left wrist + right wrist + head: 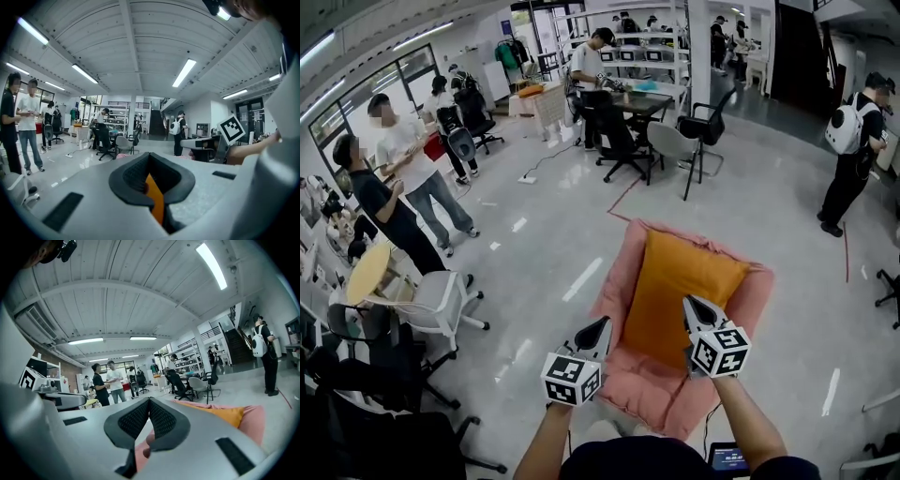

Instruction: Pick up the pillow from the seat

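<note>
Orange pillow point(680, 281) lying on pink seat point(661, 389), left gripper point(602, 324) and right gripper point(689, 303) hovering at its lower edge, both claws sitting fully closed

No legible text, numbers or brand marks anywhere. Marker cube point(571, 379) on the left gripper point(602, 323) and marker cube point(719, 351) on the right gripper point(689, 302): black-and-white square codes only, no letters. Small screen point(728, 458) at the near edge, right of centre: blue display, print too small to read.
</note>
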{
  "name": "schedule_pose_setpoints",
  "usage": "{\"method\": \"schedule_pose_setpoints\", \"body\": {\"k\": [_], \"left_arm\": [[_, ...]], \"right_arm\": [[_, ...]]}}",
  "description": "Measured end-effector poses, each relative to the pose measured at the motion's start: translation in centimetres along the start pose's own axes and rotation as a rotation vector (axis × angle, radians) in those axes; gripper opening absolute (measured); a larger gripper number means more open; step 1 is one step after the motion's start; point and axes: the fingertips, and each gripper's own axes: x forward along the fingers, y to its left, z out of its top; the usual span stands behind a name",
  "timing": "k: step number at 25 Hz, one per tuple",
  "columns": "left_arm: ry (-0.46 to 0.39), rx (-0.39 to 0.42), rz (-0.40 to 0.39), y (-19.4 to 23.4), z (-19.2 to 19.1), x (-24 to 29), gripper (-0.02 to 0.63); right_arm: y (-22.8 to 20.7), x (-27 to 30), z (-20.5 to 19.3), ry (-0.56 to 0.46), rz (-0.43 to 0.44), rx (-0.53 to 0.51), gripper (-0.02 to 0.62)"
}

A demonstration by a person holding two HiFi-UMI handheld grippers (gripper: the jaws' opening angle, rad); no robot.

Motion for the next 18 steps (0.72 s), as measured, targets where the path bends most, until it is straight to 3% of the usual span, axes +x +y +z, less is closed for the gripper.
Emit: {"method": "schedule_pose_setpoints", "body": {"k": [8, 18], "left_arm": [[0.034, 0.022, -0.052, -0.3, -0.4, 2.2, 0.003], [0.058, -0.010, -0.135, 0.5, -1.3, 5.9, 0.003]], "right_arm": [[-1.7, -0.2, -0.8, 0.017, -0.054, 0.016, 0.017], [-4.5, -0.2, -1.9, 0.040, -0.166, 0.026, 0.017]]}}
